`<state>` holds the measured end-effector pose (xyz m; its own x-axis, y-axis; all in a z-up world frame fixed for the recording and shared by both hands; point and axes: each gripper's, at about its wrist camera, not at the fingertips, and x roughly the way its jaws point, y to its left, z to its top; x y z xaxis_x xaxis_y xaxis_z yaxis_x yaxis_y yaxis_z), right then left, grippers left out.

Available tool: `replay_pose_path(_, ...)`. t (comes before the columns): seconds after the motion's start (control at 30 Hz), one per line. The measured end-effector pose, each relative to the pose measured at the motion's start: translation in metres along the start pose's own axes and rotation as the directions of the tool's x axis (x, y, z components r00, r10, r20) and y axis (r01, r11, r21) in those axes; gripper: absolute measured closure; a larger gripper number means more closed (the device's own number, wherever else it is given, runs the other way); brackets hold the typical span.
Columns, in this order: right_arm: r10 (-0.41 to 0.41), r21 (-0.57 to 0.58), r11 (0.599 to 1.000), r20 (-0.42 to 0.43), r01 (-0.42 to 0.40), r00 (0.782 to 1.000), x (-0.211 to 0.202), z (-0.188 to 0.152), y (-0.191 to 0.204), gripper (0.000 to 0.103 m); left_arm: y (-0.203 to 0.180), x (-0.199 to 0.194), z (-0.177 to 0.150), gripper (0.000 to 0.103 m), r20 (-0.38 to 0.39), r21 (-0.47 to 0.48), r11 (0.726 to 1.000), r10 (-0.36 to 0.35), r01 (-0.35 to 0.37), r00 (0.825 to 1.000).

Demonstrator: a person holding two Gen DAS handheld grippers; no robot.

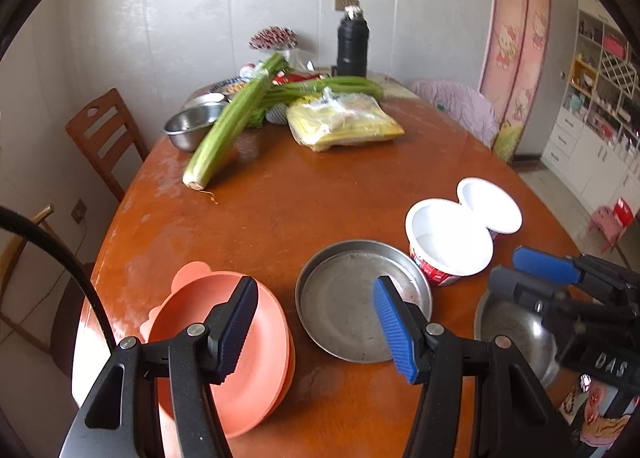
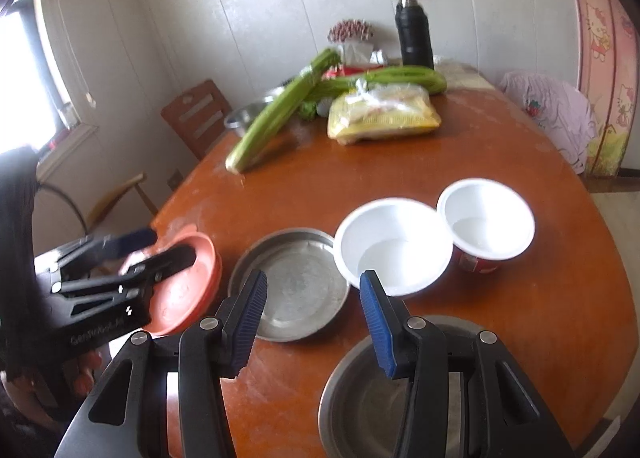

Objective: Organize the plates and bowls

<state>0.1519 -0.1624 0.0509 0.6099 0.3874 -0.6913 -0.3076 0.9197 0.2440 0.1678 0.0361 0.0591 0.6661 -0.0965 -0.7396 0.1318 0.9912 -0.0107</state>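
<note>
Both tools are spread open with nothing in them. The left tool hangs above the gap between the pink plates under its left finger and the steel plate under its right finger. The right tool sits over the steel bowl, which is right below its right finger, with the two white paper bowls just ahead of it.

What could go wrong, I'd guess: the steel plate lies flat on the desk with a low rim, so a finger could skate off it and shove it into the near paper bowl, which looks light and would probably tip or slide. The two tools are also close together, so they might bump.

Hard to tell: how many pink plates are stacked (looks like two), and most of the steel bowl is cut off by the frame edge. The right wrist view is blurry.
</note>
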Motion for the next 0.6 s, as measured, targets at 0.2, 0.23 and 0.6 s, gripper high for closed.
replay_pose_path(0.2, -0.009, -0.005, 1.000, -0.115, 0.008, 0.993, 0.032, -0.006, 0.001, 0.053, 0.005, 0.032, 0.011, 0.043, -0.074, 0.045, 0.999, 0.008, -0.005, 0.997)
replay_pose_path(0.23, -0.010, -0.004, 1.000, -0.127, 0.009, 0.992, 0.036, -0.006, 0.001, 0.053, 0.007, 0.037, 0.012, 0.043, -0.094, 0.045, 0.999, 0.006, -0.002, 0.996)
replay_pose_path(0.6, -0.039, 0.035, 0.998, -0.286, 0.051, 0.957, 0.090, -0.002, 0.000, 0.053, 0.016, 0.090, 0.023, 0.043, -0.221, 0.068, 0.997, -0.025, 0.041, 0.975)
